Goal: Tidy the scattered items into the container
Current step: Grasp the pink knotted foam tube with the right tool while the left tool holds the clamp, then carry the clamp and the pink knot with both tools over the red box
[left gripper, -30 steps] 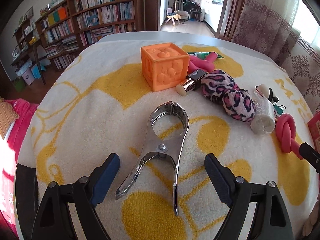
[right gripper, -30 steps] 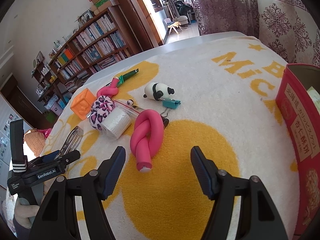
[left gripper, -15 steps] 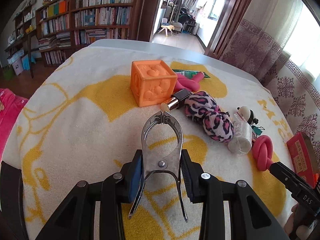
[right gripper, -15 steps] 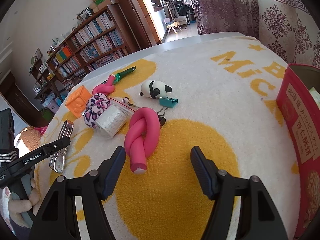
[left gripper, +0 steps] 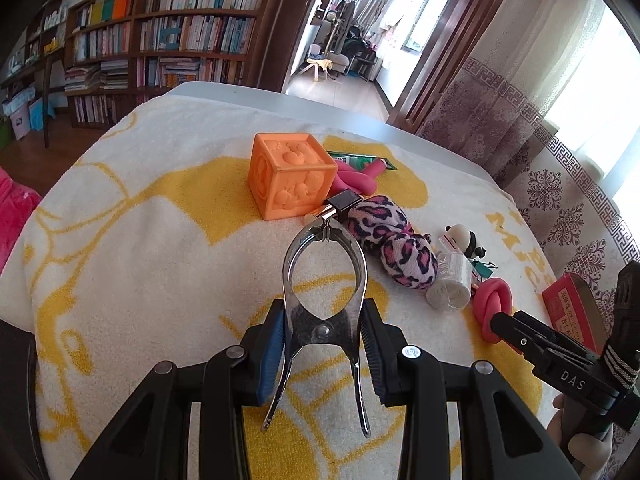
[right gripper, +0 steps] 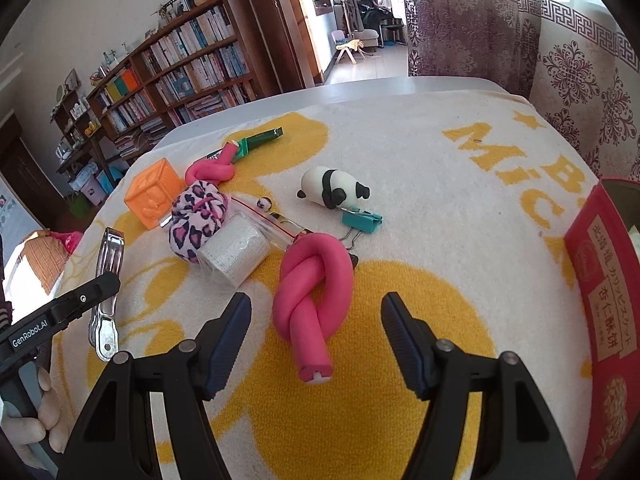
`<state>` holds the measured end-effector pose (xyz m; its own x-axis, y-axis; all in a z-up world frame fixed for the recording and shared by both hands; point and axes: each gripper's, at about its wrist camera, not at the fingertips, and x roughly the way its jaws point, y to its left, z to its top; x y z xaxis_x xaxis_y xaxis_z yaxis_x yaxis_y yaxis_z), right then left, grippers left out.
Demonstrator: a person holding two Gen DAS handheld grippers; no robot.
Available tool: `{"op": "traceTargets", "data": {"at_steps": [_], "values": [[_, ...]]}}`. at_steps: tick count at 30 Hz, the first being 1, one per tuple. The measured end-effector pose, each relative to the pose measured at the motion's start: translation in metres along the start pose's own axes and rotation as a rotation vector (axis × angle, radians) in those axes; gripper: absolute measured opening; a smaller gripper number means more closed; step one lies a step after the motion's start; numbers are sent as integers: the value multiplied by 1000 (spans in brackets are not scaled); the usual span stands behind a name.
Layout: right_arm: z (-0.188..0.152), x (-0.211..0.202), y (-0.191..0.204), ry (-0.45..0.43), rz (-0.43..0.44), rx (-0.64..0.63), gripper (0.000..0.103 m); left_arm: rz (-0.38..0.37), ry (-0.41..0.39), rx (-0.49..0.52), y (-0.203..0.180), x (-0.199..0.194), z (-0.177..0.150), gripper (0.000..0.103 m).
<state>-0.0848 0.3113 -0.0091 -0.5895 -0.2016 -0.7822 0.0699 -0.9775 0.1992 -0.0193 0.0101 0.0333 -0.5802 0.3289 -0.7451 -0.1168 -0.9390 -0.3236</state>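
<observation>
My left gripper (left gripper: 323,330) is shut on a large metal spring clamp (left gripper: 324,280), held at its pivot and lifted a little above the towel; the clamp also shows in the right wrist view (right gripper: 107,280). My right gripper (right gripper: 316,336) is open, its fingers either side of the near end of a knotted pink foam roller (right gripper: 314,292). The red container (right gripper: 604,292) stands at the right edge; it also shows in the left wrist view (left gripper: 570,312).
On the yellow-and-white towel (right gripper: 440,208) lie an orange cube (left gripper: 292,174), a leopard-print fabric knot (left gripper: 394,246), a white roll in plastic (right gripper: 236,250), a panda figure (right gripper: 334,192), a teal binder clip (right gripper: 360,222), a second pink roller (right gripper: 210,168) and a green tube (right gripper: 260,140).
My left gripper closed on the metal clamp and has raised it off the towel. My right gripper moved a little closer over the pink roller and stayed open.
</observation>
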Motion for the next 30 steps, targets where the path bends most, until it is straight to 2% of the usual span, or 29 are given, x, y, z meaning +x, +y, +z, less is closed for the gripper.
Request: {"op": "traceTargets", "data": {"at_steps": [2,3,4,6,14,30], "values": [[1,8,4,14,-23,-26,64,-9,-1,5,-2,-1,-1,38],[1,12,4,28,-30,-35,46,-13,-2,7,-2,-2,-1,38],[-1,14,4,31,-37,-40,44,-16,-3,9,-3,-3,-1,38],[-3,12,4,22,-56,-46,43,-21,-6,11,-5,-4,-1,38],[-14,-28,-11,-50,-33,6,43,-51,-14,21,-19,-12,-1,38],[-31,-98,-49,-187,6,108,43,-91,-47,123,-81,-35,-5,38]]}}
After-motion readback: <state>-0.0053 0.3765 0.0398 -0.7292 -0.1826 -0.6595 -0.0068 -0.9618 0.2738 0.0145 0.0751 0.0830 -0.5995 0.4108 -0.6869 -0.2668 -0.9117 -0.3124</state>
